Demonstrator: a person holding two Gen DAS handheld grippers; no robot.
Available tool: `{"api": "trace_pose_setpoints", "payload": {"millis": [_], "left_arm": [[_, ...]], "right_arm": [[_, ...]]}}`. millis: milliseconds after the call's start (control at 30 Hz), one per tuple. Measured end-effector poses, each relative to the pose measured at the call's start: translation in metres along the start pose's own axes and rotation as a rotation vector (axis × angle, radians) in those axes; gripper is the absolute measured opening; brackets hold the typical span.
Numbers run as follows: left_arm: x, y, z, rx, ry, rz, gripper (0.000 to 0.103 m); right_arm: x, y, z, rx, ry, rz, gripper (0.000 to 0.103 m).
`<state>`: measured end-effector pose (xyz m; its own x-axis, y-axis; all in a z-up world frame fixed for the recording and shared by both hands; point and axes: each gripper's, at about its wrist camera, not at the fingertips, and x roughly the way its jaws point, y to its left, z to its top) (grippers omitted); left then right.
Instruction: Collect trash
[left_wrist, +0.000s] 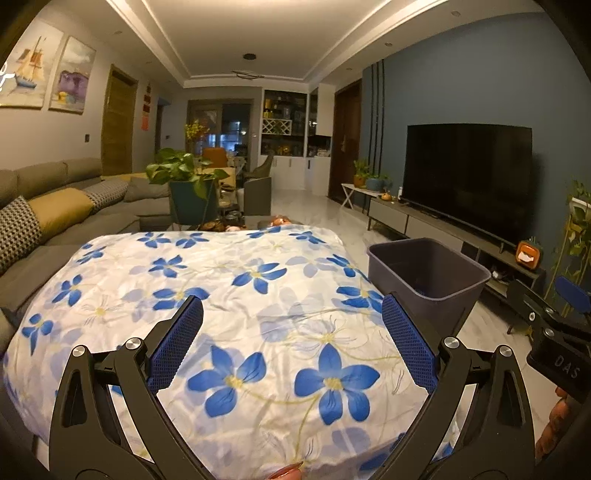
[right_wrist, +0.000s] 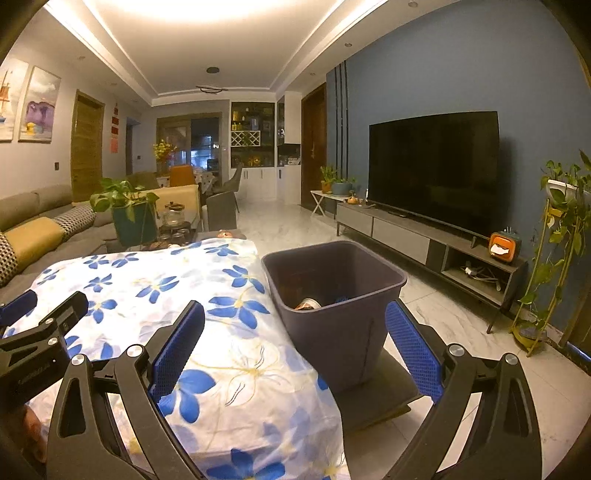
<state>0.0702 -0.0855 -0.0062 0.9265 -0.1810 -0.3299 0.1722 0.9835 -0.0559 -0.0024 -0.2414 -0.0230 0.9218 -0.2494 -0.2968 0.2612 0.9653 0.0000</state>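
Left gripper (left_wrist: 291, 314): jaws spread wide, nothing between the blue pads (left_wrist: 177, 343), poised above the flowered cloth (left_wrist: 221, 288). Right gripper (right_wrist: 295, 321): likewise spread wide, empty, left pad (right_wrist: 179, 350) over the cloth's right edge, right pad (right_wrist: 413, 350) in front of the bin's near corner. Each gripper visible at the edge of the other's view: right one at the far right in the left wrist view, left one at the lower left in the right wrist view. Fingertips of a hand (left_wrist: 290, 470) at the bottom edge, left wrist view.

Cloth: white with blue flowers, draped over a table, top bare of loose items. Dark grey bin (right_wrist: 332, 295) just beside the table's right side, standing on a low dark platform (right_wrist: 384, 402). Inside the bin, seen from the right wrist: trash (right_wrist: 308, 304), a pale rounded item, possibly a can, plus a scrap of blue; exact kind unclear.

Beyond the table: potted plant (left_wrist: 184, 173) in a teal pot, small clutter on a low table behind. Grey sofa (left_wrist: 55, 221) along the left with yellow and checked cushions. Large dark television (right_wrist: 436, 170) on a low grey cabinet (right_wrist: 406, 232) against a blue wall at right; orange tissue holder (right_wrist: 502, 247) on the cabinet's near end. Climbing plant on a stand (right_wrist: 554, 236) at far right. Pale tiled floor, dining area far back.
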Motion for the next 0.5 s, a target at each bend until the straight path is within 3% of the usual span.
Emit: {"api": "trace_pose_setpoints", "payload": {"millis": [500], "left_arm": [[-0.044,0.014,-0.008,-0.007,-0.031,0.015,0.096]], "right_arm": [[-0.035,0.008,-0.006,-0.014,-0.032,0.016,0.095]]}}
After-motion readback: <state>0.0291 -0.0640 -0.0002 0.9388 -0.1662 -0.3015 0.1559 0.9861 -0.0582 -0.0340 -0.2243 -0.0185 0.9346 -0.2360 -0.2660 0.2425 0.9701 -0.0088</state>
